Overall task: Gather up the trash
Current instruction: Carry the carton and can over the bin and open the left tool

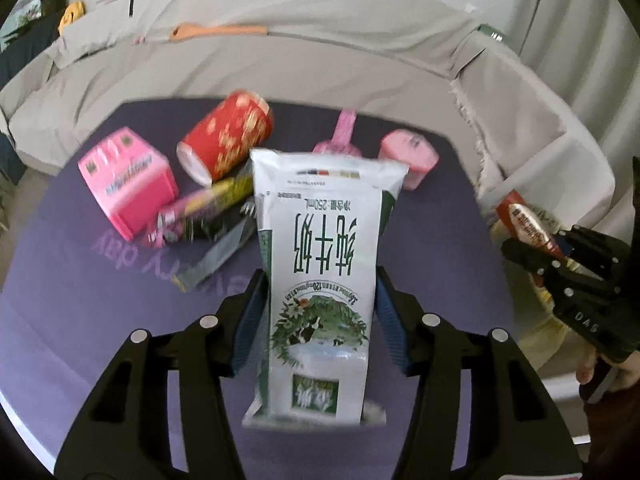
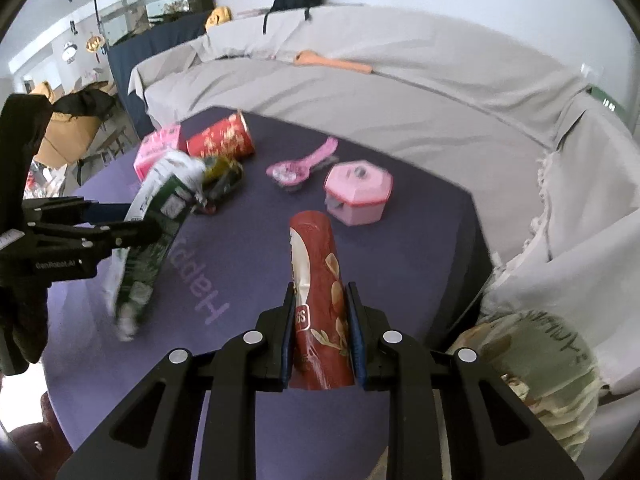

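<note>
Left gripper [image 1: 320,300] grasps the milk carton [image 1: 320,280], lifted over the purple desk [image 1: 100,320]. Right gripper [image 2: 320,320] is clenched on the red chip can [image 2: 320,292], also off the desk.

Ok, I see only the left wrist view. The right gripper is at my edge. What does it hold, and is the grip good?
Observer: The right gripper is shut on a red snack tube, with a pad on each side.
Operator: Is a trash bag near it?
Observer: A pale bag with writing sits beyond the table's edge, right of that gripper.
Operator: How does my carton hang?
Observer: The milk carton hangs tilted in the left gripper. Blur hides whether its lower end clears the table.
</note>
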Motion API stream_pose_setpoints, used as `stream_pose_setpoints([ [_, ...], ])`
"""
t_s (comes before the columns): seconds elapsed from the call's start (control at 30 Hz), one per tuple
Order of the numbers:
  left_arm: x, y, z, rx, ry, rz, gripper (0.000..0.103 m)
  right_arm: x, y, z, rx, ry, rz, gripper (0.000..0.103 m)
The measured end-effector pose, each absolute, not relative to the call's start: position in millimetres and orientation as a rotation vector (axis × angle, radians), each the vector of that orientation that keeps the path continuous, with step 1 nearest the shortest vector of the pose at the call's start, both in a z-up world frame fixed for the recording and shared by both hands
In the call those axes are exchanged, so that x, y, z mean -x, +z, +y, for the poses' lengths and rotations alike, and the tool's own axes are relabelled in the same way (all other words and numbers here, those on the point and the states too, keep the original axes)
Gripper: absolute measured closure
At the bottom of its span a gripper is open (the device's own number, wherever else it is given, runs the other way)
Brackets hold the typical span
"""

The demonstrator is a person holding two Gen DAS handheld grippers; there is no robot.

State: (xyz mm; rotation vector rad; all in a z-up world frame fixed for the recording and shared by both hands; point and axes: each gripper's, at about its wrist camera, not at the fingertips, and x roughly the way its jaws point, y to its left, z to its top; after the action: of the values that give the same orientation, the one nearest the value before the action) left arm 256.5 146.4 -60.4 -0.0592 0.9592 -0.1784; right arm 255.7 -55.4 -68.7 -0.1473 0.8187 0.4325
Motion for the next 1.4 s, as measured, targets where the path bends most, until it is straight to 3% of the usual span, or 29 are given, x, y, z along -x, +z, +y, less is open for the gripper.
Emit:
stream_pose_setpoints([
  [0.53,-247,35,44,0.036,-0.376,0.799,0.054,-225,-8,-154,0.08,0.292,0.665,0.08],
  [1.03,-260,16,-87,0.056,-0.586,0.762,0.054,-177,-4,-273,0.051,0.102,0.584,0.08],
  [1.4,-259,-14,-123,0.021,-0.626,0.839,0.054,-182,-26,-311,-0.029,0.057,0.608,0.08],
])
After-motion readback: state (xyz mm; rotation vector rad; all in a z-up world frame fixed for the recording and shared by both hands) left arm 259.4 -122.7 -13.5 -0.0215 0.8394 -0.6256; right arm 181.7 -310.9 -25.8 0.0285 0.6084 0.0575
